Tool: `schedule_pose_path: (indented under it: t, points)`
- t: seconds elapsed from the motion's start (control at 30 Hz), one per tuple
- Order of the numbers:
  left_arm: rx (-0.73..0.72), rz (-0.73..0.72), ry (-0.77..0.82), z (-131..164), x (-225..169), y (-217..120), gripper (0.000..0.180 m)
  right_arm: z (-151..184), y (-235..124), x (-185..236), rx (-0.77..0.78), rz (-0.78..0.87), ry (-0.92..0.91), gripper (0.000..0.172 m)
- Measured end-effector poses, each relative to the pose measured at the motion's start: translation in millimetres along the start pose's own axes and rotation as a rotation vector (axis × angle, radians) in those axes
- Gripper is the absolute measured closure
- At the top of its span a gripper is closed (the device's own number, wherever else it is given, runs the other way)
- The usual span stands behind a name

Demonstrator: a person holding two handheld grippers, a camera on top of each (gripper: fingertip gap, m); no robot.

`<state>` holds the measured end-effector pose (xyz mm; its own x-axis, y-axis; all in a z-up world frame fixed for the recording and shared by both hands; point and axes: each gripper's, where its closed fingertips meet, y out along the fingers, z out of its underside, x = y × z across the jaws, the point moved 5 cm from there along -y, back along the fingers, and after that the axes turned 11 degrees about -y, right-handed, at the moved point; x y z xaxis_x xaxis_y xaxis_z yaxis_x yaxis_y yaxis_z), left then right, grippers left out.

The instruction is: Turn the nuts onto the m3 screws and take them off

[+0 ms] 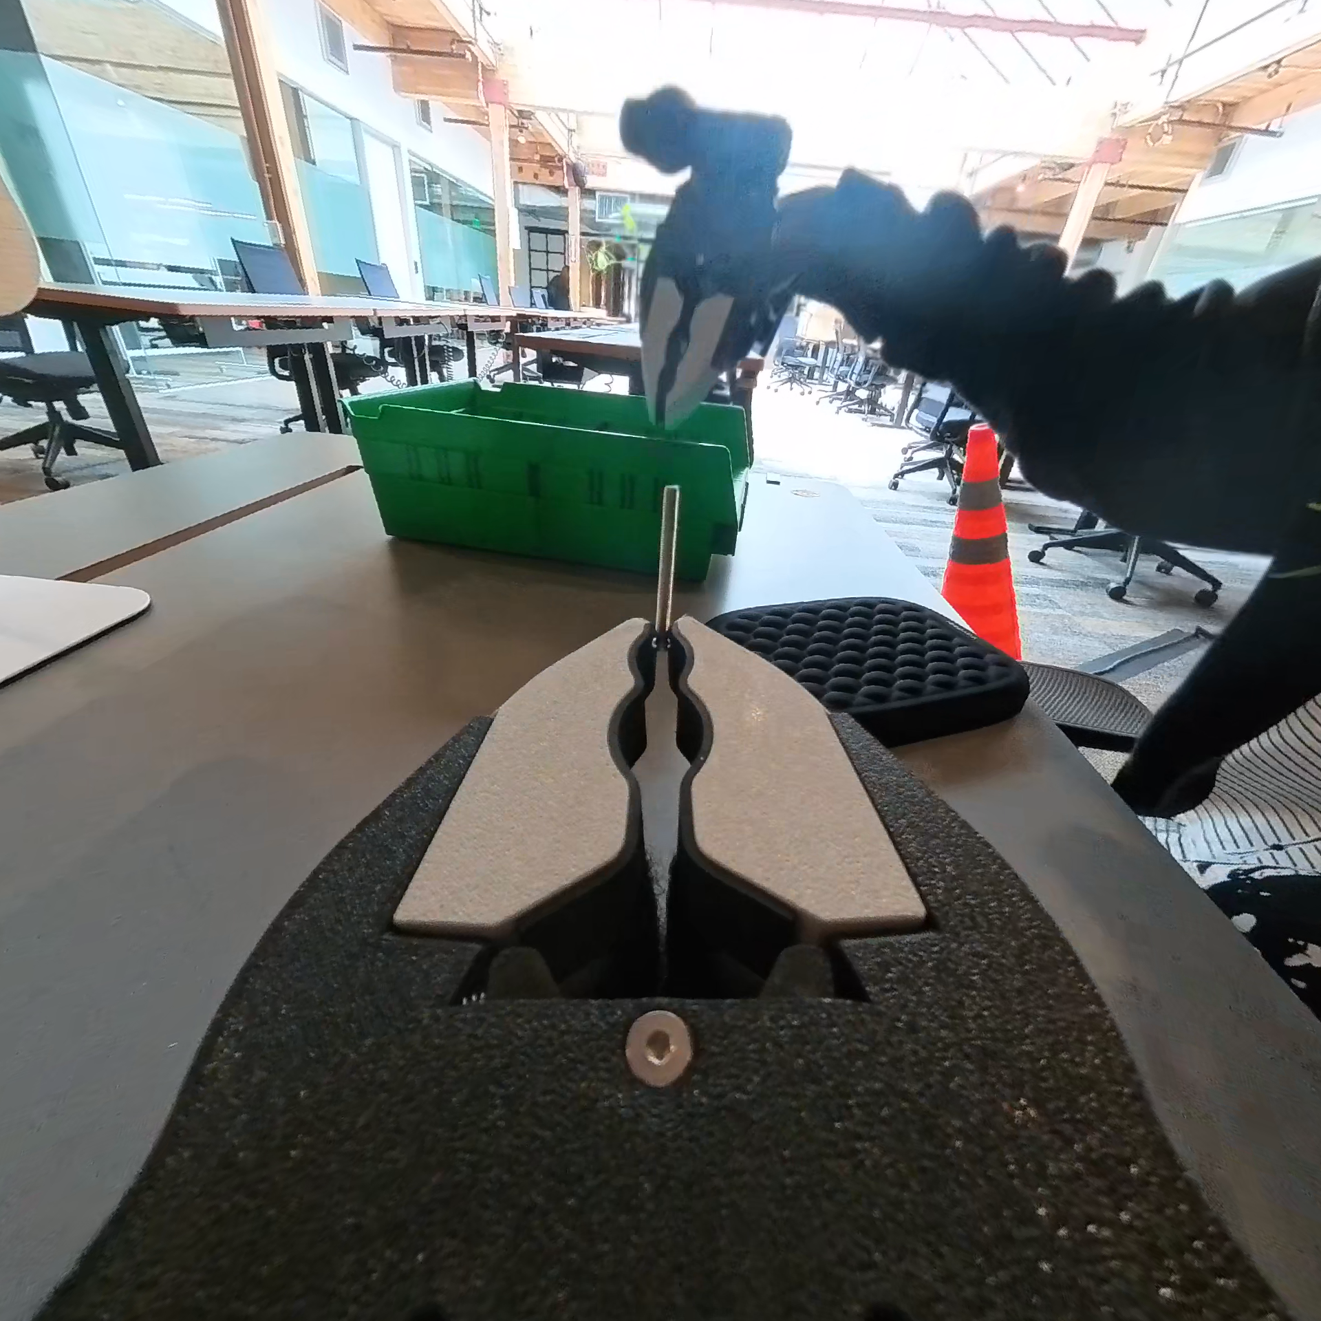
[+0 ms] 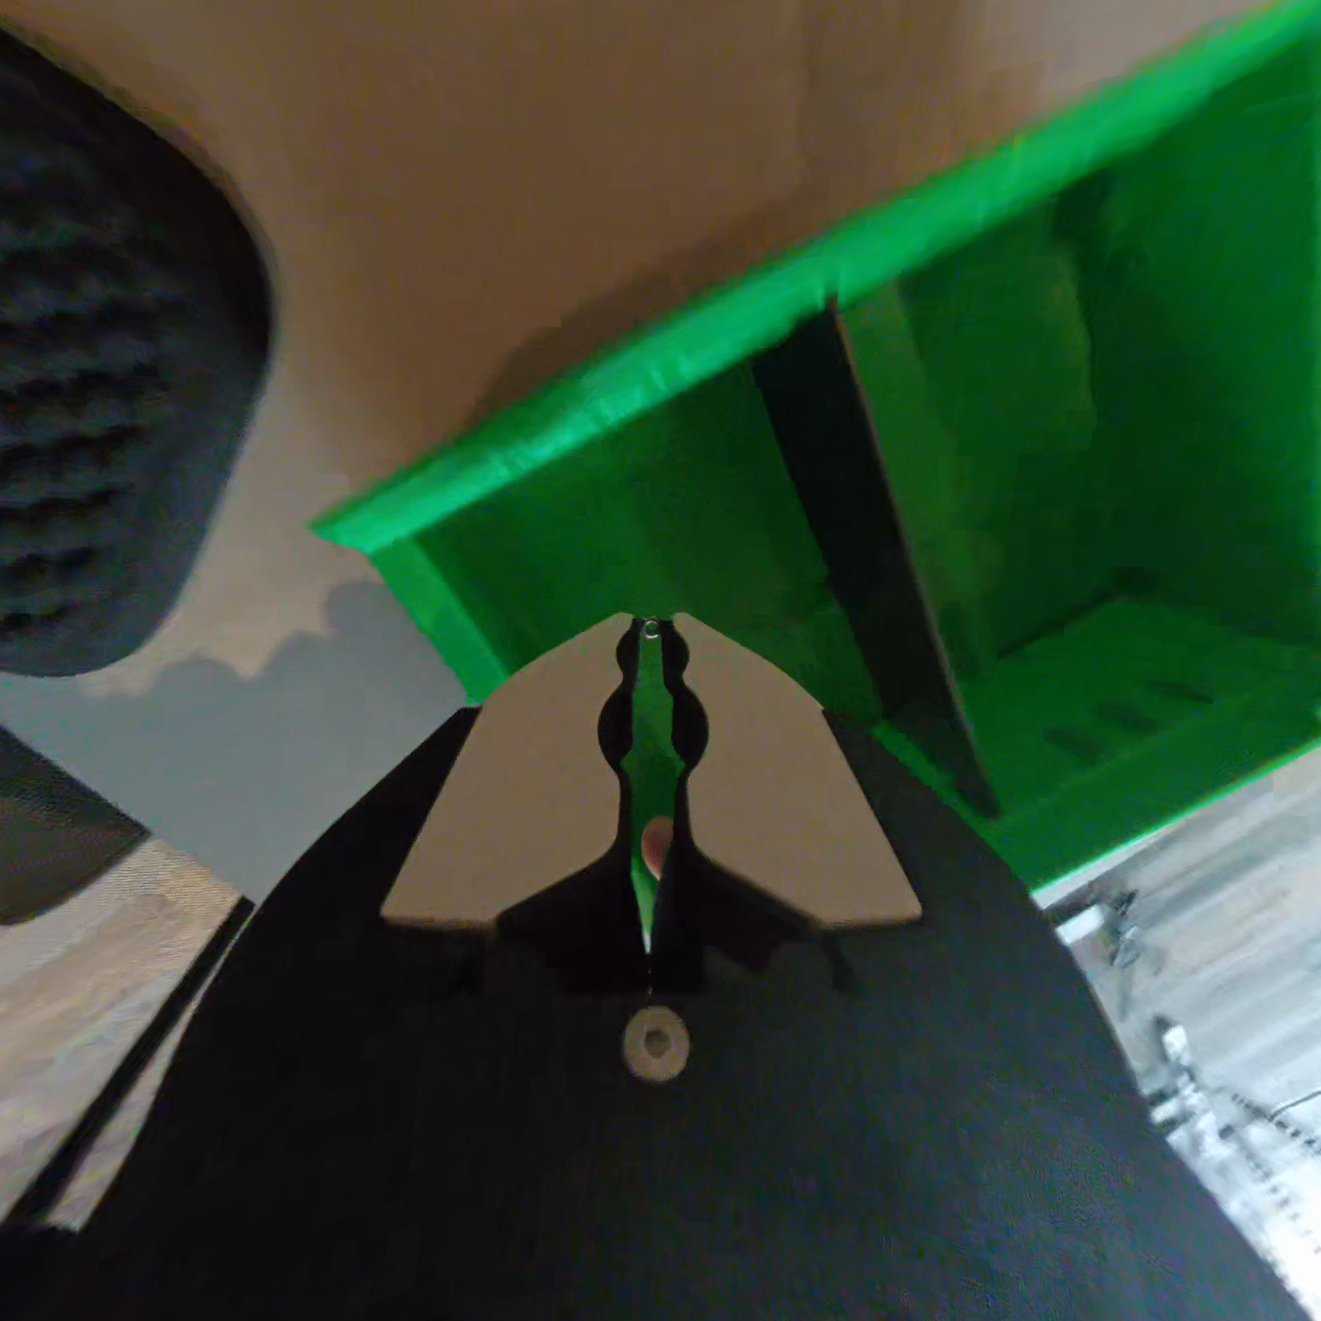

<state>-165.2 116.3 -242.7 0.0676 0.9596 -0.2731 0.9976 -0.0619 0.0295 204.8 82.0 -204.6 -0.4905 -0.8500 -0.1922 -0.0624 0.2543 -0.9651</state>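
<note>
One thin silver screw (image 1: 668,559) stands upright, its lower end clamped between the fingertips of the left tool (image 1: 665,638); both pads press on it and its top end rises in front of the green bin (image 1: 500,500). The left tool lies low and level over the brown surface (image 1: 286,679), pointing toward the bin.

The right tool (image 2: 651,620) is clenched on one tiny silver ring, the nut (image 2: 651,628), pinched at the very tips. In the left wrist view this tool (image 1: 663,418) hangs above the bin's right end, tilted steeply downward, fingertips just over the rim; the gloved hand (image 1: 922,264) and dark sleeve behind it reach in from the right. They are blurred, and the nut cannot be made out there. The right wrist view looks down into the bin (image 2: 643,372), where a dark divider (image 2: 872,536) splits it into two compartments; the tips hover over the one on the left of that view. The whole view is smeared, so what lies on the bin floor cannot be told.

Just right of the left tool lies one black dimpled pad (image 1: 872,657), at the surface's edge. A pale flat object (image 1: 57,615) is cut off at the left border. On the floor beyond stands one orange cone (image 1: 981,543), with office chairs and desks behind.
</note>
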Motion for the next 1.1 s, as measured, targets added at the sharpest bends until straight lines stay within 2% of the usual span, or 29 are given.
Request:
schedule_pose_path:
  t: [0.13, 0.37, 0.6, 0.8, 0.93, 1.0, 1.1]
  points:
    - [0.0, 0.001, 0.004, 0.1, -0.4, -0.1, 0.179, 34.2, 40.8, -8.8, 0.099, 0.006, 0.195, 0.167]
    - [-0.004, -0.002, 0.001, -0.1, -0.1, -0.3, 0.179, 44.4, 79.9, -15.0, 0.158, -0.052, 0.306, 0.165]
    - [-0.003, -0.001, -0.004, -0.2, 0.4, -0.2, 0.179, 42.9, 83.1, -14.4, 0.165, -0.074, 0.282, 0.159]
    - [-0.001, 0.003, -0.007, -0.1, 0.6, -0.1, 0.178, 29.9, 50.4, -22.8, 0.085, 0.042, 0.285, 0.158]
    - [0.0, 0.007, -0.011, -0.2, 0.9, 0.0, 0.178, -24.2, 0.7, -14.8, -0.164, 0.186, 0.23, 0.155]
    - [0.0, 0.008, -0.008, -0.1, 0.6, -0.1, 0.178, -72.2, -28.1, 2.8, -0.407, 0.237, 0.169, 0.154]
    - [0.001, 0.008, -0.003, 0.1, 0.3, 0.0, 0.178, -152.0, -55.9, 60.9, -0.826, 0.108, 0.0, 0.157]
